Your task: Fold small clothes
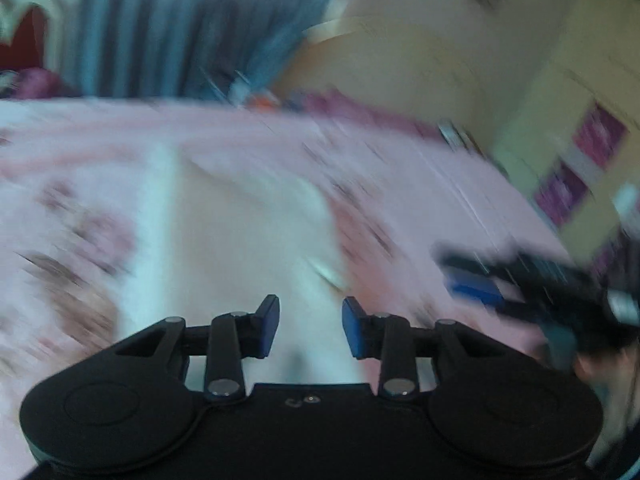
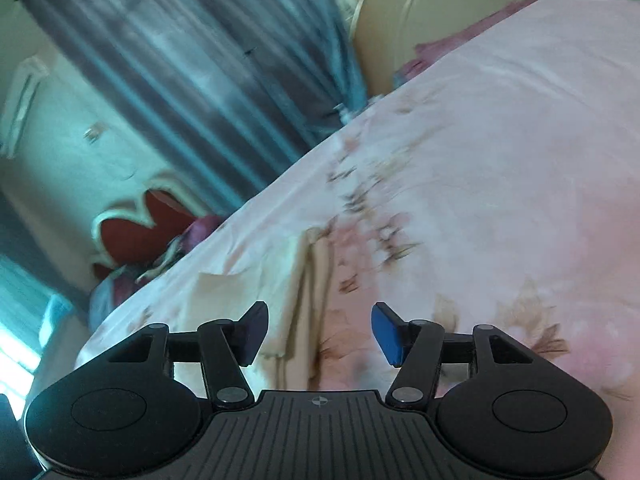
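Observation:
A small pale cream garment (image 1: 248, 232) lies flat on the pink floral bedsheet (image 1: 80, 240), just ahead of my left gripper (image 1: 311, 326). The left view is motion-blurred. The left gripper is open and holds nothing, with its blue pads above the cloth's near end. My right gripper (image 2: 320, 330) is open and holds nothing. The same cream garment (image 2: 288, 300), with folds, lies ahead of it and slightly left on the sheet (image 2: 500, 160). The right gripper also shows in the left wrist view (image 1: 520, 284), blurred, at the right over the bed.
A blue-grey curtain (image 2: 180, 64) hangs behind the bed. A red and cream headboard (image 2: 140, 228) with pillows stands at the left. A cream wardrobe (image 1: 560, 120) stands to the right of the bed. Small items (image 1: 256, 96) lie at the far bed edge.

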A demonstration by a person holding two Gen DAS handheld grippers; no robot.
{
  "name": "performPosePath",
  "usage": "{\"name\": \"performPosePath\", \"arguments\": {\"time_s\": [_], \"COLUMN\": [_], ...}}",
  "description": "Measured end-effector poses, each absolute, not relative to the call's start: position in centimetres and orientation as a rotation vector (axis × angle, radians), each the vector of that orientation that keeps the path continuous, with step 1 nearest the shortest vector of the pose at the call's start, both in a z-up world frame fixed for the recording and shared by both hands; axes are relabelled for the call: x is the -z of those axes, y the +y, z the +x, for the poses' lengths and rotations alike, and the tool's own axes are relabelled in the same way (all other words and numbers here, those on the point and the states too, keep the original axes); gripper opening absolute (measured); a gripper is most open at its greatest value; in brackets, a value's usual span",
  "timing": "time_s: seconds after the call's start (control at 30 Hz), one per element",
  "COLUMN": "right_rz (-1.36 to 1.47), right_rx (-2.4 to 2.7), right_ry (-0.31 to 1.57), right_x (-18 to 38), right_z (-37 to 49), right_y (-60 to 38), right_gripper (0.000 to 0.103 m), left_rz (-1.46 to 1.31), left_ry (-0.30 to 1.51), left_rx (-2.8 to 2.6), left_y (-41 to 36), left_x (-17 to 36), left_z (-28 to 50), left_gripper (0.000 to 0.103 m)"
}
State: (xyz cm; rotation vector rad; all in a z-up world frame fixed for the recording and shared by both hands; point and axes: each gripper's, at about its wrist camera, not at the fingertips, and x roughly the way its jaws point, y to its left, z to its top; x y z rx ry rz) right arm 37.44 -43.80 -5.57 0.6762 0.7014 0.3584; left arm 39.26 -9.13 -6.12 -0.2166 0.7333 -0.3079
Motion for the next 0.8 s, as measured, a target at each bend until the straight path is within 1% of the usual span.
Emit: {"name": "performPosePath", "arguments": {"time_s": [0.03,0.07,0.17,0.3,0.33,0.43,0.73,0.77,0.8], "right_rz": [0.676,0.668,0.644,0.643,0.642,0.610,0.552,0.512,0.466], "right_rx": [-0.390,-0.422,-0.469,-0.488,-0.491,-0.463,-0.427,-0.425,-0.424], "right_ry": [0.711,0.731,0.775,0.827,0.840,0.886,0.887,0.885,0.885], "right_x": [5.7,5.9,6.6,7.9,8.2,9.3,9.3,9.0,8.7], "right_z": [37.7,38.1,38.8,39.8,40.1,41.1,41.9,42.0,42.0], "right_y": [-43.2,-42.3,-39.8,-37.6,-37.2,-35.8,-33.4,-32.7,-32.1], "right_gripper": [0.046,0.043,0.043,0.043,0.043,0.043,0.042,0.022,0.010], "left_rz": [-0.212,-0.216,-0.223,-0.221,-0.209,-0.214,-0.217,-0.217,-0.214], "left_ry": [0.723,0.717,0.745,0.784,0.801,0.831,0.849,0.849,0.846], "left_rx": [0.259,0.230,0.203,0.204,0.201,0.212,0.293,0.302,0.308], "left_y": [-7.6,-6.2,-3.5,-3.2,-3.1,-2.4,-1.7,-1.6,-1.4], "left_x": [6.1,6.2,7.2,8.9,9.5,10.8,11.8,11.7,11.7], "left_z": [40.0,40.8,42.8,44.5,44.7,45.3,45.9,46.0,46.0], "left_gripper": [0.032,0.032,0.032,0.032,0.033,0.033,0.033,0.033,0.033]}}
